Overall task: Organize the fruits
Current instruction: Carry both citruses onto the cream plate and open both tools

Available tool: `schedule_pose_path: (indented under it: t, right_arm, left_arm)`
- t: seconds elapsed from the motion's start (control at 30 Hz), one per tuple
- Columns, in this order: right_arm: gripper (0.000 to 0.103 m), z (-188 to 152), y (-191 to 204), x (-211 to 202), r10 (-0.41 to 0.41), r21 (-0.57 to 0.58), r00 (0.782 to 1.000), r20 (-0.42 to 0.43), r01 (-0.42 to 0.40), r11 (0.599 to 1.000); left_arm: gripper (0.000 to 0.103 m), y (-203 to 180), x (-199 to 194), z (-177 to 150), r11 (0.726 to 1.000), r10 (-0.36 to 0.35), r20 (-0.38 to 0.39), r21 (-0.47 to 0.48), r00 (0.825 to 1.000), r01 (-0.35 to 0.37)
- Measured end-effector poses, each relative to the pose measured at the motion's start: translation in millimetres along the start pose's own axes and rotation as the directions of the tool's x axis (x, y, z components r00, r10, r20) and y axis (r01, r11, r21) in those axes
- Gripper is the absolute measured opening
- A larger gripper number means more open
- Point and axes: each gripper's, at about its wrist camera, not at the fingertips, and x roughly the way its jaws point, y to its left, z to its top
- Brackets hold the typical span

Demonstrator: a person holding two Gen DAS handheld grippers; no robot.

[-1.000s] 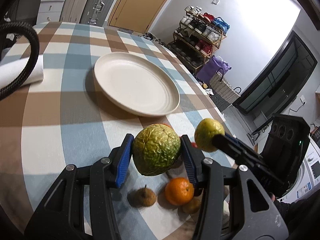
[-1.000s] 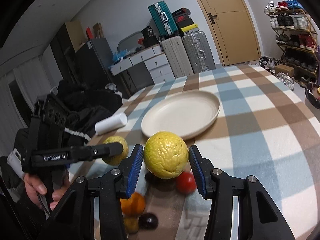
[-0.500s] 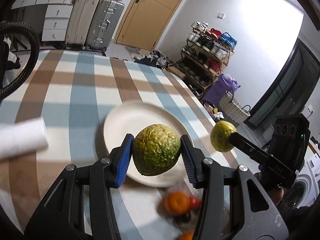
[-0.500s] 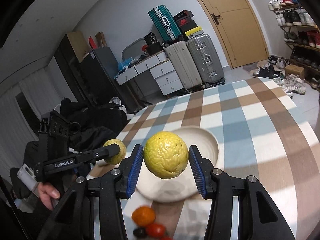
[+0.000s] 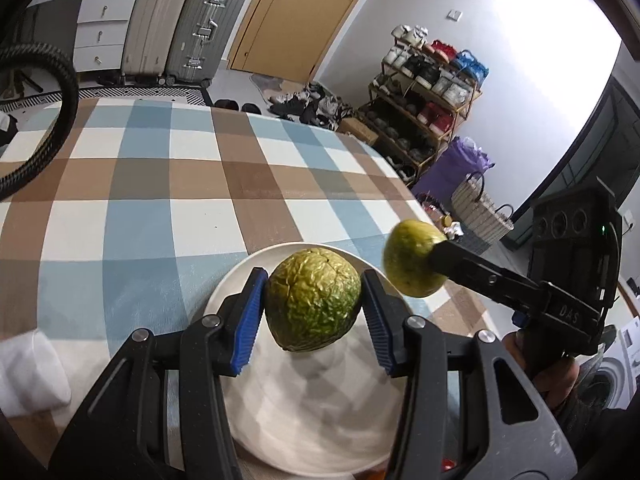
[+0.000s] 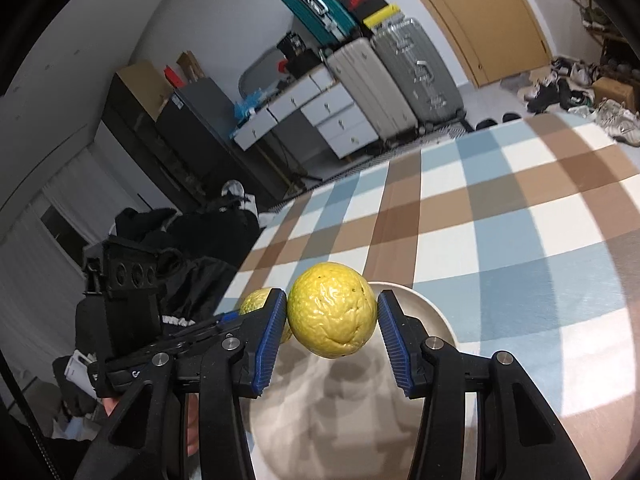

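Green fruit: wrinkled, dull green-yellow rind, clamped between the blue pads of the left gripper, hanging above the plate.
Yellow fruit: bright, dimpled skin, pinched in the right gripper, over the plate's rim.
Plate: cream, round, near the checked table's front edge.
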Motion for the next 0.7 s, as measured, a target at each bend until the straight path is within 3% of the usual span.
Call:
schedule_pose_path:
  t: [0.3,0.57,0.7]
  right_arm:
    - [0.048,-4,-22,36,-0.035,0.041,0.996,-0.087,0.039,0.998]
    - [0.048,-4,-27,48,-0.057,0.060,0.992,-0.116,0.065,0.996]
    - [0.050,-4,-27,49,-0.068,0.073,0.993,-0.100,0.075,0.995]
  left_arm:
    - [0.045,5,41,0,0.999,0.023,-0.067,0.043,0.998,-0.020]
    - [0.045,17,58,1,1.000,0.021,-0.075,-0.004,0.997,-0.021]
    - [0.057,22,57,7,0.999,0.007,-0.049,-0.045,0.999,-0.010]
